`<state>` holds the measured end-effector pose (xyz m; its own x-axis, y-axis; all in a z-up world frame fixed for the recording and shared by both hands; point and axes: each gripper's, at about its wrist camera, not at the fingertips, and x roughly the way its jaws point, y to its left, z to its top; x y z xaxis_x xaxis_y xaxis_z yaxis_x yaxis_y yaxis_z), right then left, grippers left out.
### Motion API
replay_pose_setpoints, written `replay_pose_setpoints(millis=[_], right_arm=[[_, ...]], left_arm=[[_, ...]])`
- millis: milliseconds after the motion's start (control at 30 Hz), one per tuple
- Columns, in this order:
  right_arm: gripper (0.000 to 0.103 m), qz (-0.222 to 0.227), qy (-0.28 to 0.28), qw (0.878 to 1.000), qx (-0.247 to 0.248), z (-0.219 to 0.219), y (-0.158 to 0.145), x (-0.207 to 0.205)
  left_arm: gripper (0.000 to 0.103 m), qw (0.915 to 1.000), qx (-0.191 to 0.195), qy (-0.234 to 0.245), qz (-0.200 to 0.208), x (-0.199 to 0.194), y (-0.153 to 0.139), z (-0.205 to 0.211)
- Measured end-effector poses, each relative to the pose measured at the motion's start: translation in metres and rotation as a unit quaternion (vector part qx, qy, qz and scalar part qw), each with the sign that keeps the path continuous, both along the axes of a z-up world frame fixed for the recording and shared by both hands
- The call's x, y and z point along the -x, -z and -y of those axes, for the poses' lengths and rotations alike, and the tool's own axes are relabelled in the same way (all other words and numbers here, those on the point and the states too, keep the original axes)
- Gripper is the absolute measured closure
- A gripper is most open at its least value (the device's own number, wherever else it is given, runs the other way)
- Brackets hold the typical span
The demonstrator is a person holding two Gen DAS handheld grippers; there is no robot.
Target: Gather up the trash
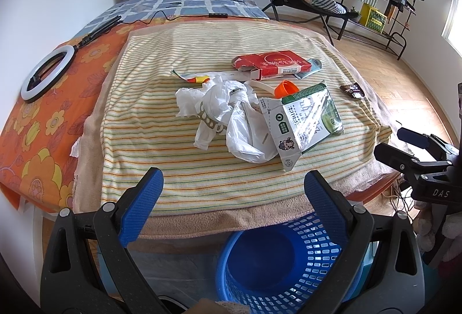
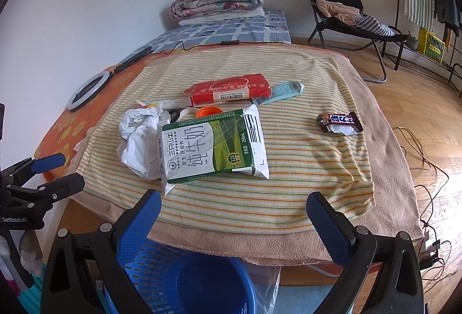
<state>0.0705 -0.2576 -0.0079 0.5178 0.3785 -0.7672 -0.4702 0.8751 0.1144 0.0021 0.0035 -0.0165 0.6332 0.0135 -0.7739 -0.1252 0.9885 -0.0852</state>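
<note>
**Hovering over the trash pile, both claws empty**

Looking down the left claw (image 1: 232, 195), its jaws are spread wide with nothing between them, hanging just off the near edge of the worktop (image 1: 202, 184), which is covered with a striped towel. The right claw (image 2: 234, 213) is the same deal: released, wide apart, empty, also at the near edge.

The trash is all up on the towel, ahead of both claws and not touching either. Closest is the flattened milk carton (image 2: 213, 146), lying flat a bit beyond the right claw and slightly to its left. A crumpled white bag (image 1: 228, 117) is tucked against and partly under the carton's left side, pretty much dead ahead of the left claw. Behind those sits an orange cap (image 1: 286, 89), then a red box (image 1: 270, 63) with a pale blue wrapper (image 2: 278, 91) at its right end. A candy wrapper (image 2: 340, 123) lies alone off to the right, well apart from the pile.

The blue basket (image 1: 277, 265) sits on the floor below the worktop's near edge, right under both claws.
</note>
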Motion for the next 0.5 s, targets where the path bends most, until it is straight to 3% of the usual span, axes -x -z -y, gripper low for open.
replay_pose_setpoints(millis=[500], right_arm=[[0.001,-0.042,-0.001,0.998,-0.038,0.008,0.006,-0.029]], left_arm=[[0.003,0.9998,-0.010,0.015,0.001,-0.028,-0.003,-0.009]])
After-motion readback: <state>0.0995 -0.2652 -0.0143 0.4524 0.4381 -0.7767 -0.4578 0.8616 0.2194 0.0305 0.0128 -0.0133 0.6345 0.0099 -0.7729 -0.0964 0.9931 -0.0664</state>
